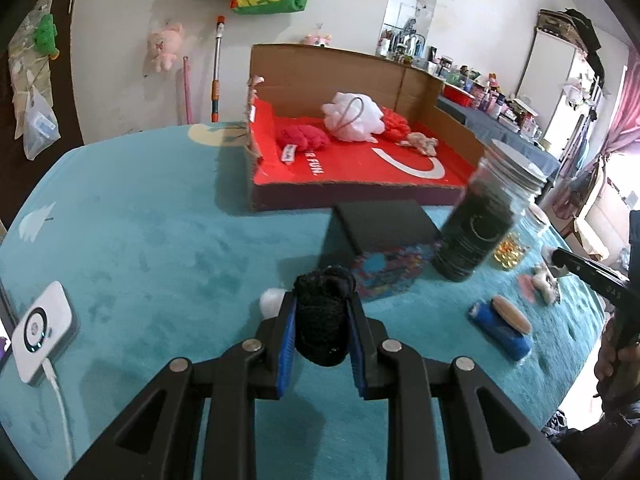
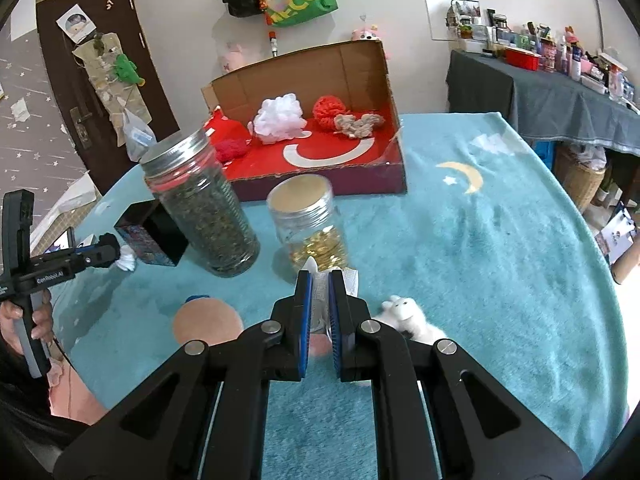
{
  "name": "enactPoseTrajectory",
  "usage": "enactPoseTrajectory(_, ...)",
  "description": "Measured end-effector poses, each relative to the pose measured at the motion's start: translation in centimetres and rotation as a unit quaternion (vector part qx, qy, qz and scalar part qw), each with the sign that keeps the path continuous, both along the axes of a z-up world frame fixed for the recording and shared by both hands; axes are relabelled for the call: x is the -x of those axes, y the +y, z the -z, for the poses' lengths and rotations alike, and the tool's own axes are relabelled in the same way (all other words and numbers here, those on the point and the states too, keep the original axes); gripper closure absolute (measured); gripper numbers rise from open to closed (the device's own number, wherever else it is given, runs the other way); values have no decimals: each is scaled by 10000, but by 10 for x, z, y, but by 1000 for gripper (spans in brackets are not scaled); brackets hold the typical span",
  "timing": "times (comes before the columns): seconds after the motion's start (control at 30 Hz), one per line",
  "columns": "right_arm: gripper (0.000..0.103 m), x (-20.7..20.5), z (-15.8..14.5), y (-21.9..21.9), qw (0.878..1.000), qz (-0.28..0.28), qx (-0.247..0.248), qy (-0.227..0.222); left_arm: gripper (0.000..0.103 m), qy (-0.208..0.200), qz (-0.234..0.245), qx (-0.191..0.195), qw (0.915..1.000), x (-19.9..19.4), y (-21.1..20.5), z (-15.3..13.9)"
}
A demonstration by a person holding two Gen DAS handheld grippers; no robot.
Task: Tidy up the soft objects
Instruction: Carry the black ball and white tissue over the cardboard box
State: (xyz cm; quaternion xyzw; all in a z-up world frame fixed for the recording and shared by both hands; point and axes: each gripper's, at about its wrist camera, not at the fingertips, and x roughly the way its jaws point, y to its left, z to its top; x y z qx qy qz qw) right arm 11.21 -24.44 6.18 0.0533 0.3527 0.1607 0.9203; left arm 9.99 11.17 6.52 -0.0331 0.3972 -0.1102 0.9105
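- The left gripper (image 1: pixel 322 320), at the lower centre of the left wrist view, is clamped on a black woolly bundle (image 1: pixel 325 316); a white pompom (image 1: pixel 271 302) lies just beside its left finger.
- The right gripper (image 2: pixel 319 312), at the lower centre of the right wrist view, has its fingers pressed onto a thin white gauzy piece (image 2: pixel 320 292) that sticks up between the pads.
- Both tools seem to be in the carrying step: each soft item is gripped and not yet placed.
- The cardboard box (image 1: pixel 352 196) with its red floor sits in the upper middle of the left view; it already holds a white mesh pouf (image 1: pixel 352 116), a red knitted piece (image 1: pixel 304 138) and other soft things.
- The next move likely calls for lifting each load over the box's low front wall and letting go on a bare red patch.
- In the way: a dark cube box (image 1: pixel 384 240) stands between the left gripper and the box; a tall jar of dried leaves (image 2: pixel 204 208) and a shorter jar of golden capsules (image 2: pixel 308 224) stand ahead of the right gripper.
- A white fluffy toy (image 2: pixel 408 316) lies just right of the right gripper on the teal blanket (image 2: pixel 480 260), seemingly still to be gathered.
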Motion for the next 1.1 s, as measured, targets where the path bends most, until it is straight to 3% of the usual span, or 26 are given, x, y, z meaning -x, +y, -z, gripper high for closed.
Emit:
enactPoseTrajectory(0.17, 95, -9, -4, -5, 10000, 36, 54, 0, 78, 80, -13, -13, 10000, -17, 6, -5)
enactPoseTrajectory(0.37, 95, -19, -8, -13, 9999, 15, -86, 103, 78, 366, 51, 417, 9984, -36, 19, -9)
enactPoseTrajectory(0.83, 95, -26, -12, -27, 9994, 32, -234, 237, 78, 458, 156, 830, 9954, -35, 31, -22)
enactPoseTrajectory(1.1, 95, -34, -10, -27, 9997, -3, -56, 243, 78, 530, 142, 236, 9982, -47, 25, -13)
